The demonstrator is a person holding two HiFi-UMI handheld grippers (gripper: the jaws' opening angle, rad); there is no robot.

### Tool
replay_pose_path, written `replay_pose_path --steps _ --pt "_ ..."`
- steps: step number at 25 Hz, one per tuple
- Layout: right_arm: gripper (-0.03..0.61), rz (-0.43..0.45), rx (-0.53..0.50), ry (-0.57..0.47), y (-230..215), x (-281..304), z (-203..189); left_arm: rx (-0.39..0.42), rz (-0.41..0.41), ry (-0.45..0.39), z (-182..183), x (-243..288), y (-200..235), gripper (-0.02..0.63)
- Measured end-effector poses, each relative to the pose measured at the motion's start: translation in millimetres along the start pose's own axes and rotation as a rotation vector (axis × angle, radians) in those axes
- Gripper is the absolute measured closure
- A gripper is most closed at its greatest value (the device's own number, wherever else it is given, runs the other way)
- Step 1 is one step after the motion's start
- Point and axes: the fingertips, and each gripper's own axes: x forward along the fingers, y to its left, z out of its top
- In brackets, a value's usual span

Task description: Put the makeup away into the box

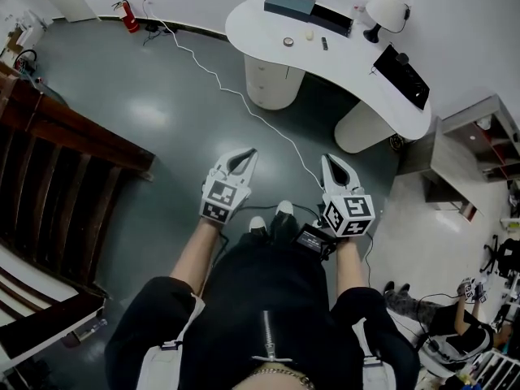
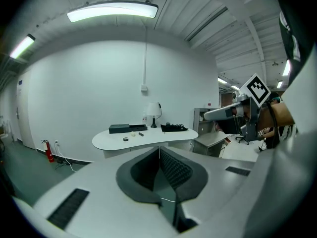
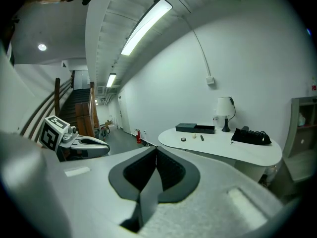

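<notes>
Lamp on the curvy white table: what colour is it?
The lamp has a white shade on a black stand. It shows best in the head view.

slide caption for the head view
Shut and empty, the left gripper and right gripper face a white table bearing a box.

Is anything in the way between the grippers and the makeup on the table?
Nothing visible. Only floor with a thin white cable lies between the left gripper, the right gripper and the white table, where the makeup pieces sit beside the box.
</notes>
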Motion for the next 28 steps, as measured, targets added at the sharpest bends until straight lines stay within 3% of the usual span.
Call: replay_pose_path --steps 14,28 --pt "0.572 0.0 0.019 -0.026 -38 58 24 0.013 -0.013 0.014 18 59 32 0.6" --pt "0.572 0.042 0.033 -0.016 -110 143 67 -0.007 0.017 0.043 53 153 77 0.6"
